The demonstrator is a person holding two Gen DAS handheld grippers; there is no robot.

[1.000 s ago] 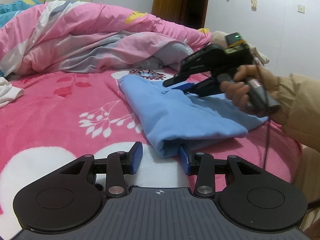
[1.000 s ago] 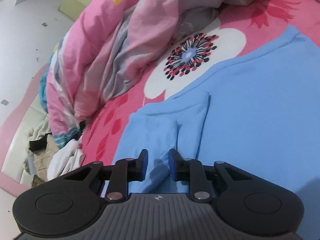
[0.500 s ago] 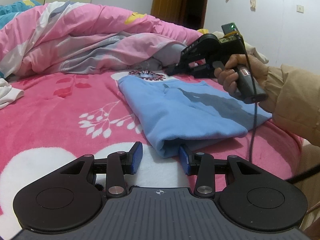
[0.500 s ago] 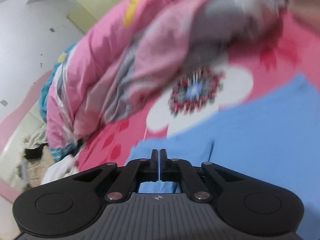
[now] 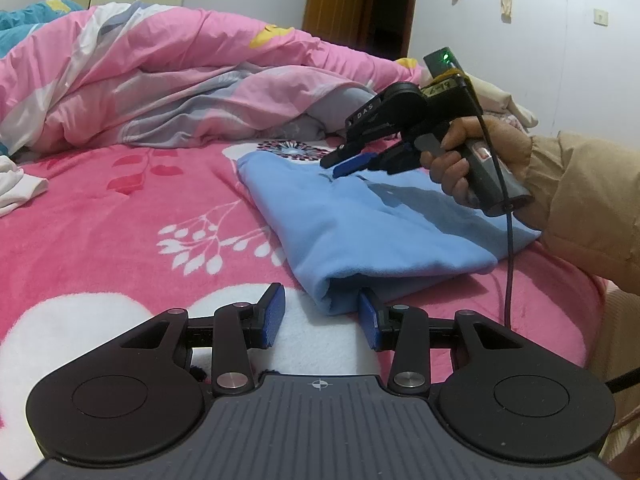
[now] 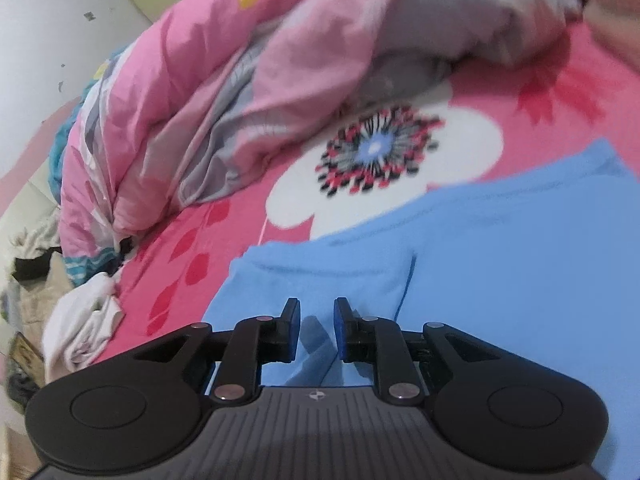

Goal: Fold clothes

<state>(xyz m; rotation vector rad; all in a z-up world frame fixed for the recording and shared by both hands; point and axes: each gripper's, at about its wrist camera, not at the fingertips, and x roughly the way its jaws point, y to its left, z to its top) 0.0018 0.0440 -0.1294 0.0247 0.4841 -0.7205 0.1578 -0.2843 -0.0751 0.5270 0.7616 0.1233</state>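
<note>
A folded light blue garment [image 5: 360, 220] lies on the pink flowered bedspread [image 5: 120, 220]. My left gripper [image 5: 322, 318] is open at the garment's near corner; the fold's tip lies between the blue pads, close to the right one. My right gripper [image 5: 350, 162], held in a hand, hovers open and empty just over the garment's far end. In the right wrist view the right gripper [image 6: 317, 330] is open above the blue garment [image 6: 480, 280], with nothing between the pads.
A bunched pink and grey duvet [image 5: 160, 92] lies across the back of the bed. A white cloth [image 5: 16, 184] lies at the left edge, and shows in the right wrist view [image 6: 84, 328]. A brown door [image 5: 352, 8] stands behind. The right gripper's cable [image 5: 509, 264] hangs over the garment.
My right gripper shut and lifted off the garment half a second ago, then came back down and opened over its far end. My left gripper has not moved.
</note>
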